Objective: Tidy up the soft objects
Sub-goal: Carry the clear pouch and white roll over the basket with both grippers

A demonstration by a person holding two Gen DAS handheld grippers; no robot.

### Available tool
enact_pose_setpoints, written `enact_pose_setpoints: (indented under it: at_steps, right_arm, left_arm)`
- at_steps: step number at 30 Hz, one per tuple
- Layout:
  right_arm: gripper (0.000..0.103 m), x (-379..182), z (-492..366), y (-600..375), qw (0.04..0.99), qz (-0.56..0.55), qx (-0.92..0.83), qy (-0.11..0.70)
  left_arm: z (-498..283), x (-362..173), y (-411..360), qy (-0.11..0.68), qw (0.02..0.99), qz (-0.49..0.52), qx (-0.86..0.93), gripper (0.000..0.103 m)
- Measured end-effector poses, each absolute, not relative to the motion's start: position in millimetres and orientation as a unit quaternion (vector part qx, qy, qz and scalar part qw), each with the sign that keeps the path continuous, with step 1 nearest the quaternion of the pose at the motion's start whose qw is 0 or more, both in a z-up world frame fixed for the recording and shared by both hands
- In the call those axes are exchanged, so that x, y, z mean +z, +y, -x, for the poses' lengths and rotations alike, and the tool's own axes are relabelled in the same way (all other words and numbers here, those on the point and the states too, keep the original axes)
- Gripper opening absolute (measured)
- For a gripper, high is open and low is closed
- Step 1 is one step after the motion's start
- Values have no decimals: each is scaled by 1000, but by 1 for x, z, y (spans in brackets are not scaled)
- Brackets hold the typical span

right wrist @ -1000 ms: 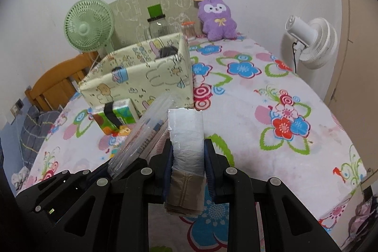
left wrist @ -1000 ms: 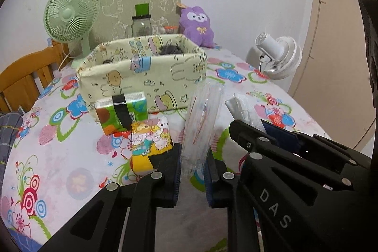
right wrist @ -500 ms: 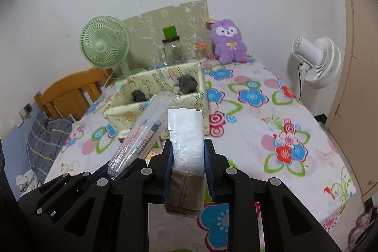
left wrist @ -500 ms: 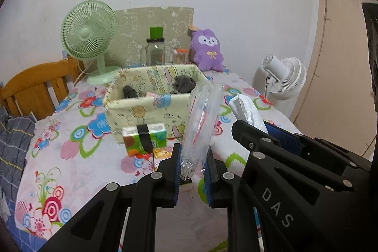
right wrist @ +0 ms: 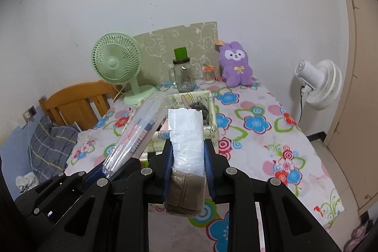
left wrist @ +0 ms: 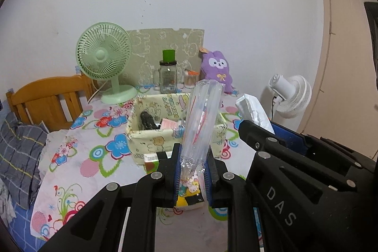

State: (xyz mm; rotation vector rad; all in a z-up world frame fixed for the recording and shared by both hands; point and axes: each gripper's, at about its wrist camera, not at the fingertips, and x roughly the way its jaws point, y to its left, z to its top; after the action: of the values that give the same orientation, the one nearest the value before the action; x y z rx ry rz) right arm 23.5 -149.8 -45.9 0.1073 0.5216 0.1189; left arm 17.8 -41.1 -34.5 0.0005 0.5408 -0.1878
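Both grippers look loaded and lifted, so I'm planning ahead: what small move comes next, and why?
Probably carry both forward over the cartoon-print fabric bin: the left gripper clamps a clear plastic sleeve, the right gripper a white wrapped packet, both short of it.

Clear pen packet (left wrist: 200, 119) upright; white-wrapped beige bundle (right wrist: 186, 145) (both clamped, lifted).

Both grippers (left wrist: 192, 171) (right wrist: 187, 169) higher above table (right wrist: 259, 145)
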Motion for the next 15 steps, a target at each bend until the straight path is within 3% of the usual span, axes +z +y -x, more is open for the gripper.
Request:
enact_pose_setpoints:
  at_steps: [15]
  right_arm:
    - [28, -28, -41, -136, 965, -46, 75, 248]
  left_arm:
    - [-32, -20, -29, 254, 964, 12, -75, 15]
